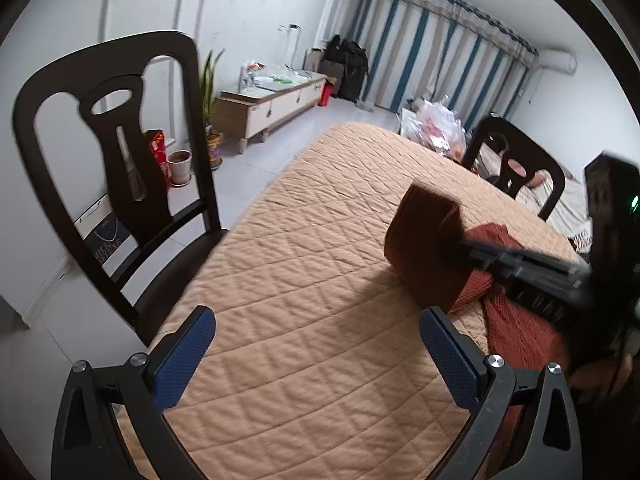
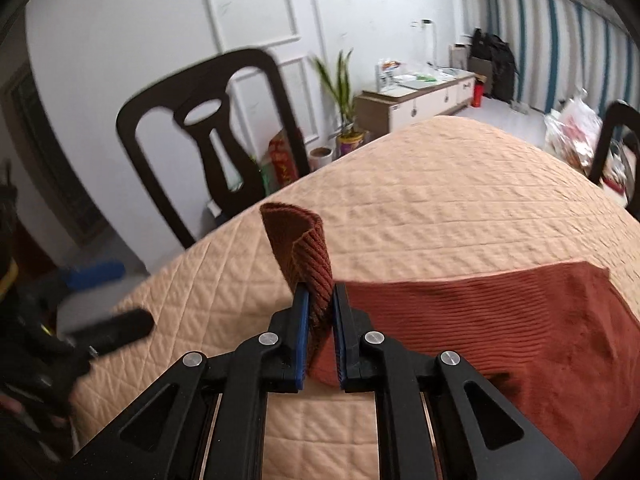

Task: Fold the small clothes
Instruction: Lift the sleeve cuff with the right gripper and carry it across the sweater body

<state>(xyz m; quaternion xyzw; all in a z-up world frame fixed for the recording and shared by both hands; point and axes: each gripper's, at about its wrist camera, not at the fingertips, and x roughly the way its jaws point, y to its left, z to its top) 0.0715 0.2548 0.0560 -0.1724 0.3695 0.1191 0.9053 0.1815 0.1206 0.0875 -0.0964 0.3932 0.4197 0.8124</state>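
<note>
A rust-red ribbed knit garment (image 2: 500,320) lies on the peach quilted table cover (image 2: 440,200). My right gripper (image 2: 320,300) is shut on a corner flap of the garment (image 2: 304,244) and holds it lifted above the cover. In the left wrist view the right gripper (image 1: 472,248) comes in from the right with the lifted flap (image 1: 424,248), and the rest of the garment (image 1: 516,328) lies below it. My left gripper (image 1: 316,324) is open and empty above the cover, left of the garment.
A dark wooden chair (image 1: 120,168) stands at the table's left edge and shows in the right wrist view (image 2: 208,136) too. Another chair (image 1: 516,164) stands at the far right. A low cabinet (image 1: 276,104), potted plants (image 1: 212,120) and plastic bags (image 1: 436,128) lie beyond.
</note>
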